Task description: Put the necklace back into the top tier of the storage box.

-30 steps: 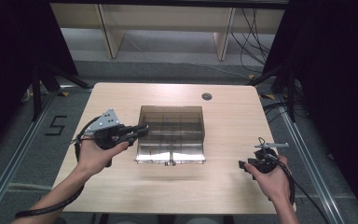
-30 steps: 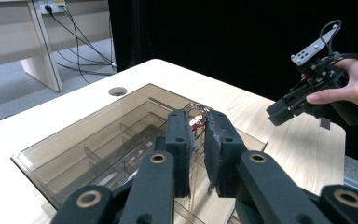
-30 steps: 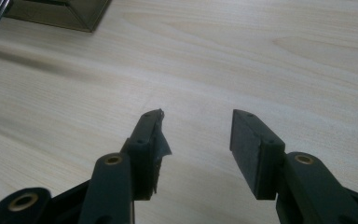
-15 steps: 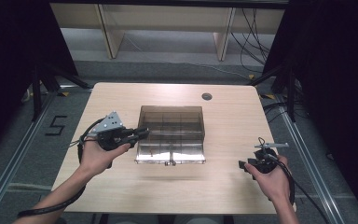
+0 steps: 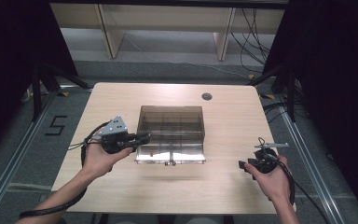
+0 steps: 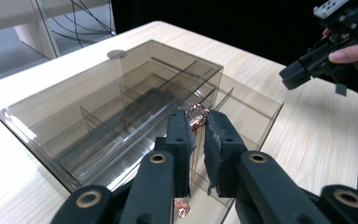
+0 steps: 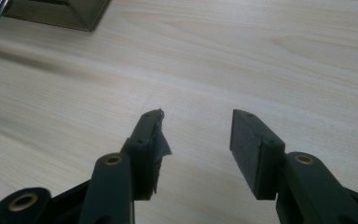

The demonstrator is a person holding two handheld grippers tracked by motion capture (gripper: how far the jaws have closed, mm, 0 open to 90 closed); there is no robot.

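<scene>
A smoky, see-through brown box [image 5: 170, 135] sat on a pale wood-grain worktop [image 5: 233, 121] — black grippers, one [image 6: 196, 135] pinching a copper-pink chain [image 6: 196, 116].

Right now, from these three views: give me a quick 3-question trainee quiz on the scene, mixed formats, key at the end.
1. True or false: the left gripper has its jaws shut on a thin copper-coloured chain.
2. Multiple choice: where is the right gripper? A) inside the box B) over bare table, jaws open, nothing between them C) clamped on the box's lid.
3. Fill in: the clear smoky plastic box is split by dividers into several ____.

Key: 1 true. 2 B. 3 compartments.
</scene>
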